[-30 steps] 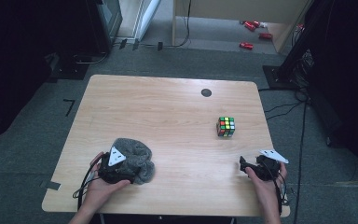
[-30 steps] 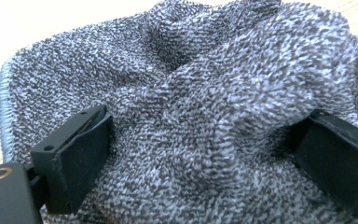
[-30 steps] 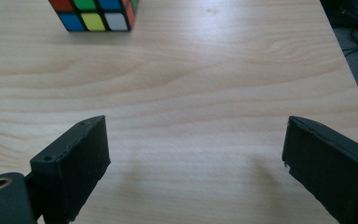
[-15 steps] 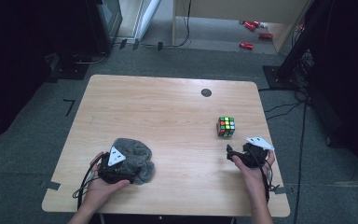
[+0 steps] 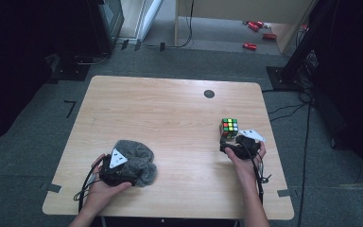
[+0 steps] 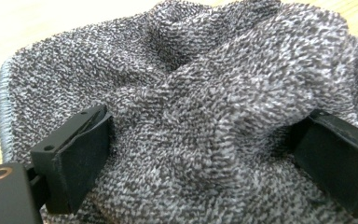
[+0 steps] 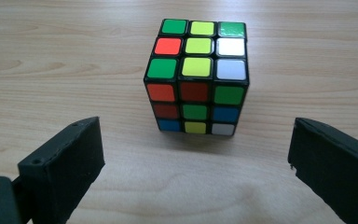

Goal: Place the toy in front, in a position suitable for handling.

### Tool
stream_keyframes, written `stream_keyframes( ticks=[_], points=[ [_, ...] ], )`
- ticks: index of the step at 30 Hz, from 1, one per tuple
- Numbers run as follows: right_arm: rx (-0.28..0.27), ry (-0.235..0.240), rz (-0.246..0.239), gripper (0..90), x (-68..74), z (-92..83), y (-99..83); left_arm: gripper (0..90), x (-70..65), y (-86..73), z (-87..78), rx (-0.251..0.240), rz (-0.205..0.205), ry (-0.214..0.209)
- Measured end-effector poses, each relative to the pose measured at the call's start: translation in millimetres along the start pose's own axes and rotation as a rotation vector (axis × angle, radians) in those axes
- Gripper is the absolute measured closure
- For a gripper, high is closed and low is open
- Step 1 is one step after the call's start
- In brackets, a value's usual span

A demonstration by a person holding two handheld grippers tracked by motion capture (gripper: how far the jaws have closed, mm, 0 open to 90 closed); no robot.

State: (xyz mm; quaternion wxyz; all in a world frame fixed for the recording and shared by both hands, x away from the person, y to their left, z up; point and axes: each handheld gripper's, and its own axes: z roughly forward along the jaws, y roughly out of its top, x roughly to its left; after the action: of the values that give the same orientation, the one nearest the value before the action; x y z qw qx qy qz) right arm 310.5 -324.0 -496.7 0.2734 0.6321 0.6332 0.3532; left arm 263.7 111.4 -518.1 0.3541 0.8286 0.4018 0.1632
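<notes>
a crumpled grey terry cloth point(image 5: 134, 161) is seen near the front left of the light wooden table point(image 5: 170, 118), with the left gripper point(image 6: 205, 154) pushed into it, jaws spread and cloth bunched between them (no pinch can be made out). a small multicoloured puzzle cube point(image 7: 196, 77) is set toward the right edge, just ahead of the right gripper point(image 7: 196, 182), whose jaws are held wide and have just been opening, nothing between them. both forearms are stretched in from the near edge.

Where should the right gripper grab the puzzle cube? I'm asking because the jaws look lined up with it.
Probably across the puzzle cube's two flat side faces, coming in level from the near side. It sits squarely on the table, centred ahead of the right gripper, whose open jaws stand wider than it.
</notes>
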Motion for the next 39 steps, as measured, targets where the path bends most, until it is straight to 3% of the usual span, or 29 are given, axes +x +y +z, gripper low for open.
stream_keyframes(
  ticks=[6,10,16,19,25,28,35,39],
  points=[
    [0.023,-0.015,0.035,4.7,0.7,21.3,2.7,6.0,0.1,0.1,0.1,0.000,0.000,0.000],
    [0.048,-0.036,0.033,6.9,3.5,33.8,4.1,6.1,0.1,0.1,0.1,0.000,0.000,-0.001],
    [0.062,-0.091,0.030,13.2,9.2,42.7,8.7,6.0,0.4,0.2,0.2,-0.001,0.000,-0.002],
    [0.067,-0.108,0.047,16.0,8.6,46.5,10.4,6.0,0.3,0.2,0.3,0.000,0.000,-0.002],
    [0.081,-0.129,0.033,23.8,9.3,54.2,10.2,6.0,0.3,0.3,0.3,0.000,0.001,-0.001],
    [0.065,-0.143,0.036,33.2,9.0,54.1,10.4,6.0,0.2,0.4,0.5,0.000,0.000,0.000],
    [0.037,-0.170,0.040,34.4,7.9,50.1,9.6,6.0,0.2,0.4,0.4,0.000,0.000,0.000],
    [0.016,-0.127,0.040,34.5,4.8,39.7,10.2,6.0,0.3,0.4,0.5,0.000,0.000,-0.001]
  ],
)
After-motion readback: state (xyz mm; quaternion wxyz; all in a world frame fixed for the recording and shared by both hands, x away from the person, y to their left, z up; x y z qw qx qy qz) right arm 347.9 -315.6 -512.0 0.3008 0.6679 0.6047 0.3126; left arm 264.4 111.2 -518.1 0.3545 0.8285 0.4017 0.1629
